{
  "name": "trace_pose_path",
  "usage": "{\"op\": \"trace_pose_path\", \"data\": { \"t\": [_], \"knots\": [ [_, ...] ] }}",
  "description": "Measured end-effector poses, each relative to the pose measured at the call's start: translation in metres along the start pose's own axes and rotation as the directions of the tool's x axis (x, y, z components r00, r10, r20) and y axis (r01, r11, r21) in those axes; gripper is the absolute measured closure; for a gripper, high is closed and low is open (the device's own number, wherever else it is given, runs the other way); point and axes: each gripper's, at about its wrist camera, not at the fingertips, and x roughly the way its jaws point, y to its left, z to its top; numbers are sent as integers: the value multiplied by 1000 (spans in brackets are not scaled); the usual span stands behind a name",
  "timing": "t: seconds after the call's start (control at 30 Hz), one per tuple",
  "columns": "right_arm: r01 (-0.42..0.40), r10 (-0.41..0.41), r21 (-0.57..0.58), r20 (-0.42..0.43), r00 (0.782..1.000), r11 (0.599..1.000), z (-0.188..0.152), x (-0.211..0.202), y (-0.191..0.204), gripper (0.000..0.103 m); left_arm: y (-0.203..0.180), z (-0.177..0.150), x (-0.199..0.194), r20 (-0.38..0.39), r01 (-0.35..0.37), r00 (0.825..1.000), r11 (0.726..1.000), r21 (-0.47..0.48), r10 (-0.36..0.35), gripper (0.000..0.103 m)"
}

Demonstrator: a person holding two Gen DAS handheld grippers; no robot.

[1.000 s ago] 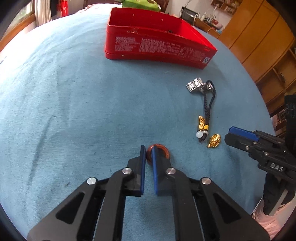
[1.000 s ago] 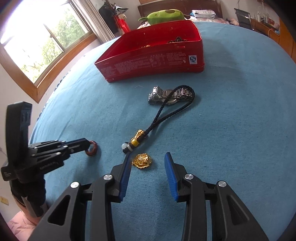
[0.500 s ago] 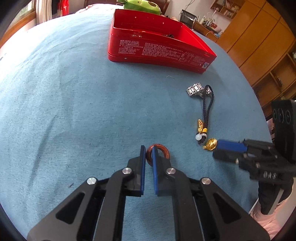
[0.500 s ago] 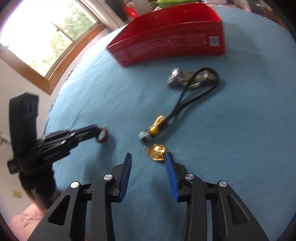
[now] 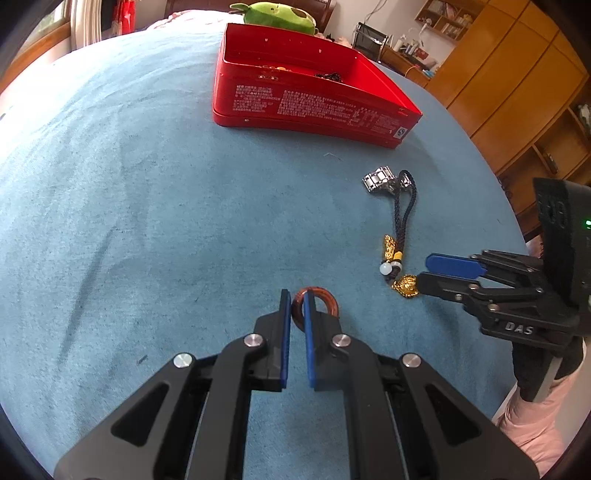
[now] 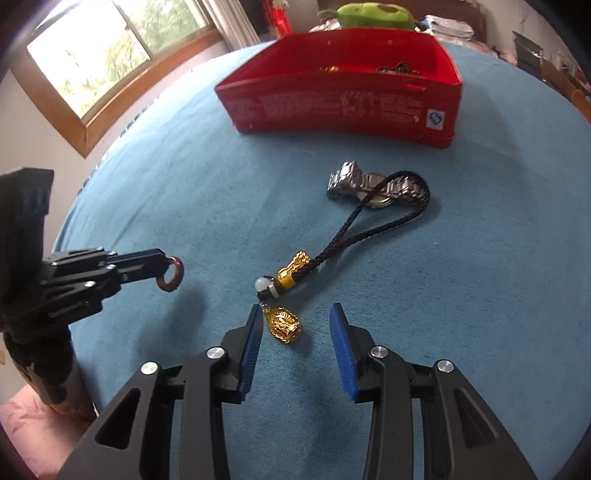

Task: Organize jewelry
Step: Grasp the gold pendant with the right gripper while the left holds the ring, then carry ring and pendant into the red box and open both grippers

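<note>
My left gripper is shut on a small reddish-brown ring and holds it just above the blue cloth; the ring also shows in the right wrist view. My right gripper is open and low over the cloth. A gold pendant lies between its fingers, close to the left pad and not pressed. In the left wrist view the right gripper stands at the gold pendant. A red tin stands open at the far side, with some jewelry inside.
A black braided cord with gold and white beads lies just beyond the pendant, looped over a silver watch band. A green plush toy sits behind the tin. Wooden cabinets stand on the right, a window on the left.
My right gripper has moved in to the gold pendant and rolled a little; the pendant now lies near its left pad. My left gripper has kept hold of the ring, almost still.
</note>
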Motion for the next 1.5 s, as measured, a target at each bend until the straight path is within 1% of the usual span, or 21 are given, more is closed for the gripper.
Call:
{"op": "trace_pose_path", "data": {
  "t": [0.1,0.27,0.33,0.4,0.43,0.47,0.53,0.6,0.77,0.87,0.93,1.0,1.03,1.07,1.1,1.17,1.3,1.4,1.5],
  "knots": [
    [-37,37,-6,-18,999,999,0,6,1,65,0,0,1,-2,-2,1000,1000,-3,2,98],
    [-54,54,-6,-37,998,999,-4,9,3,65,2,1,2,-5,-2,1000,1000,-10,2,98],
    [-101,100,0,-44,994,995,-8,6,5,65,2,1,2,-5,-3,1000,1000,-12,3,98],
    [-174,174,11,-61,983,985,-11,5,6,65,2,1,2,-4,-2,1000,1000,-15,2,98],
    [-196,197,22,-67,978,980,-12,5,6,65,2,1,1,-3,-1,1000,1000,-16,1,98],
    [-192,194,27,-65,979,981,-12,5,6,65,2,1,1,-2,0,1000,1000,-16,0,98],
    [-127,127,22,-38,991,992,-10,0,4,65,2,1,0,-1,2,1000,1000,-14,-2,98],
    [-88,89,22,-31,996,996,-7,1,3,65,1,0,-1,0,4,1000,1000,-14,-4,98],
    [-40,40,3,-47,998,999,-4,9,9,65,1,0,0,-3,5,1000,1000,-15,-5,98],
    [-13,12,-29,-43,999,1000,-5,10,16,65,1,-1,1,-8,8,1000,1000,-17,-8,98],
    [28,-31,-67,-45,999,997,-7,13,24,65,1,0,2,-9,7,1000,1000,-17,-7,98],
    [78,-83,-115,-35,996,990,-9,15,32,69,0,0,2,-7,9,1000,1000,-15,-9,98],
    [91,-96,-131,-32,995,987,-10,15,35,74,0,0,2,-6,10,1000,1000,-14,-10,98],
    [103,-108,-142,-27,994,984,-11,16,37,81,-1,0,1,-5,10,1000,1000,-12,-10,98],
    [106,-110,-147,-23,994,983,-12,15,37,84,-1,0,1,-4,11,1000,1000,-12,-11,98],
    [103,-107,-146,-19,994,984,-13,14,36,84,-1,0,0,-1,13,1000,1000,-11,-13,98],
    [55,-55,-97,6,998,994,-13,2,26,84,-2,0,-6,10,16,1000,1000,-6,-16,98],
    [17,-14,-65,49,999,998,-9,-16,18,84,-5,4,-10,21,13,1000,1000,1,-13,98],
    [15,-10,-45,95,995,999,-4,-34,11,84,-9,9,-15,30,14,999,1000,13,-14,98]
  ]
}}
